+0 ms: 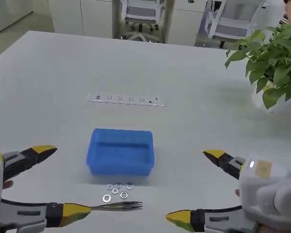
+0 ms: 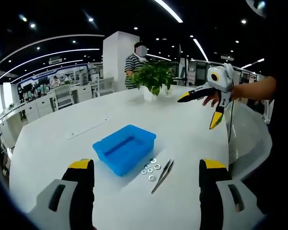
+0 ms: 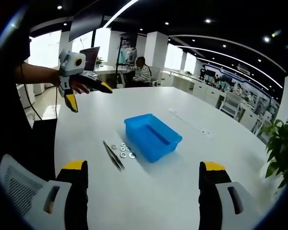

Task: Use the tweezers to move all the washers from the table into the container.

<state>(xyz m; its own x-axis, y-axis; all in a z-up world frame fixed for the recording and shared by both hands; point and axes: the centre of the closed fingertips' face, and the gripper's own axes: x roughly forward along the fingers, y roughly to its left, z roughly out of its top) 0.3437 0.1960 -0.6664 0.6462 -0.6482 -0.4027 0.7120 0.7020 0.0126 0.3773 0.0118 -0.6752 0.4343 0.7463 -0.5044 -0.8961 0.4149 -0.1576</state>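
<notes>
Head view. White table. The blue container sits open-side up at mid-table. A small cluster of washers lies flat on the table just on its near side, outside it. The tweezers lie flat just nearer than the washers, and nothing grips them. The left gripper is at lower left with its jaws spread wide and nothing between them. The right gripper is at lower right, equally wide and also empty. A power strip is set into the table beyond the container, and a potted plant stands at the far right.

Left gripper view. Its own yellow-tipped jaws stand far apart. The container, washers and tweezers rest on the table ahead, well clear of the jaws. The right gripper is held up above the table at the right, jaws apart.

Right gripper view. Its own jaws are wide apart. The tweezers lie beside the washers, and the container is just beyond them. The left gripper is raised at upper left, gaping.
</notes>
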